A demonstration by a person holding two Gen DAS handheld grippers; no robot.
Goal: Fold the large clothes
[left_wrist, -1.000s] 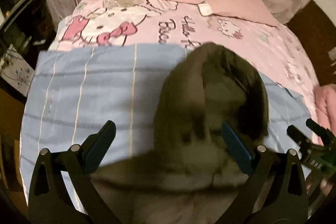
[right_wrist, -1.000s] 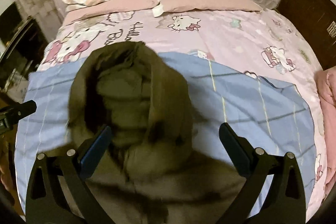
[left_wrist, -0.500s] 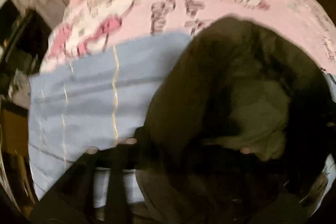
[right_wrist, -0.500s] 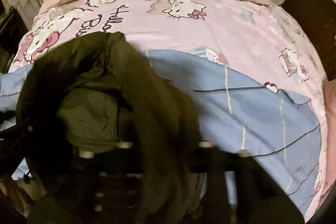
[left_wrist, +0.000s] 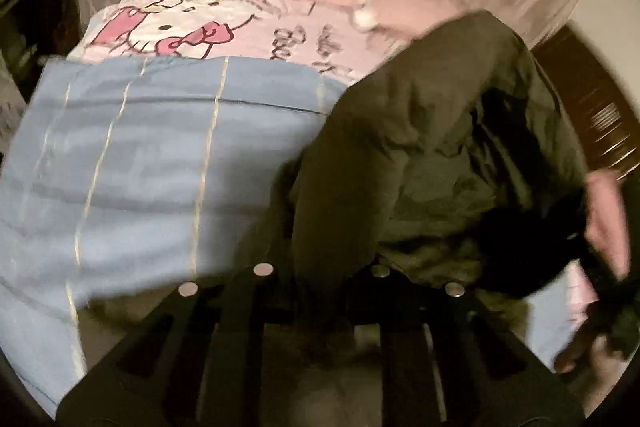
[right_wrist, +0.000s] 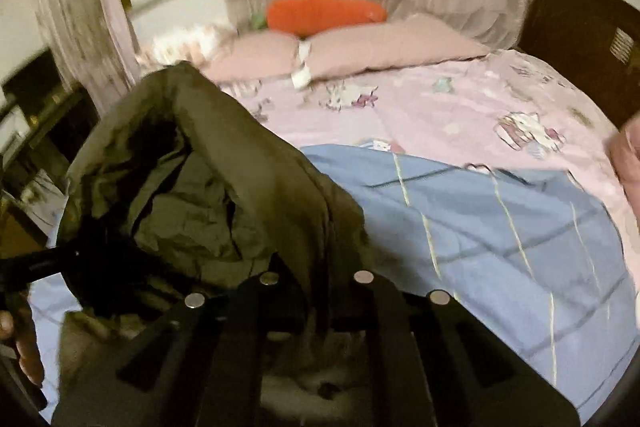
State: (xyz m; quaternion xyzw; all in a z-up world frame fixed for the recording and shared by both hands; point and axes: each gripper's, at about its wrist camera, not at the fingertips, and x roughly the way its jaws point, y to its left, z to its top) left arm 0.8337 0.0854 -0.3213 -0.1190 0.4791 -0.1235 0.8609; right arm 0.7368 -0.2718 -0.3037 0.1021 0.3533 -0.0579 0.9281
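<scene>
**Both grippers have closed on the coat and lifted it**

A second ago both sets of jaws stood wide open over the dark olive coat (left_wrist: 440, 147), which lay hood-up on the blue striped blanket (left_wrist: 160, 167). Now the left gripper (left_wrist: 320, 291) has its jaws drawn together on the coat's near edge, and the right gripper (right_wrist: 316, 303) is likewise clamped on olive fabric, with pale fleece lining showing just below its fingers. The view in both cameras has tilted up, so the curtains and the orange carrot pillow (right_wrist: 324, 11) sit higher in frame, and the hood now rises off the blanket and sags between the two grips, its lining crumpled inward. The motion blur suggests the lift is under way

For the task, this reads as the grasp phase being done and the garment being raised, probably to shake it flat or turn it before the first fold. The coat hangs over the blanket's near part on the pink cartoon bedspread (right_wrist: 440, 99); no fold is made yet
</scene>
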